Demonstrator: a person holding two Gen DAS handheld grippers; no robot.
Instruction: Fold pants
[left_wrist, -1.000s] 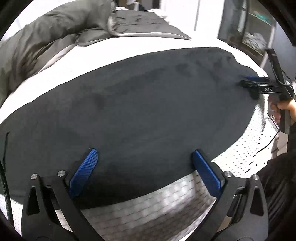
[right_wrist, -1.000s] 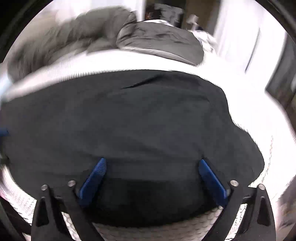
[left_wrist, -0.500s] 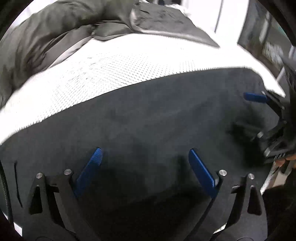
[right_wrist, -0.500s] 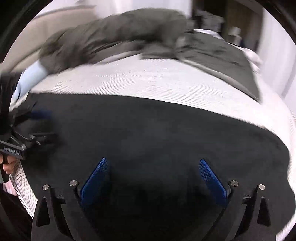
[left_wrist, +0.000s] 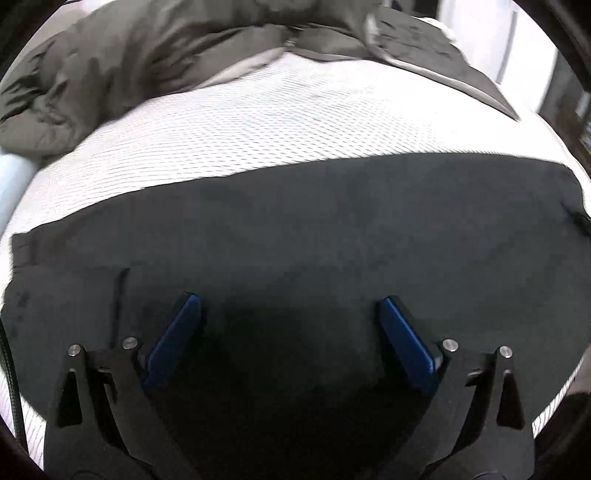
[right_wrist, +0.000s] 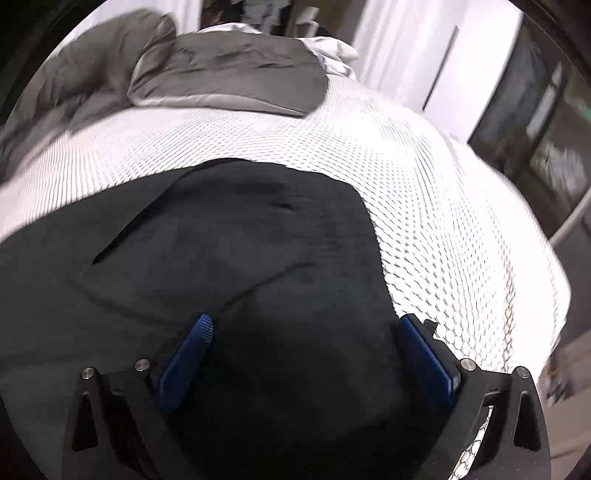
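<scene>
Soft black pants (left_wrist: 332, 236) lie flat — on honeycomb-textured white bed (left_wrist: 258, 125).

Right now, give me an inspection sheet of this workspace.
Surface: bed with white mesh-patterned cover.
Job's things: black pants spread flat across the near side.
Clutter: grey duvet and grey pillow bunched at the far end.
Grippers: left gripper and right gripper both open over the pants, holding nothing.
Cables: black cable at the left view's edge.
Surroundings: white wall, dark shelving, blurred.
</scene>
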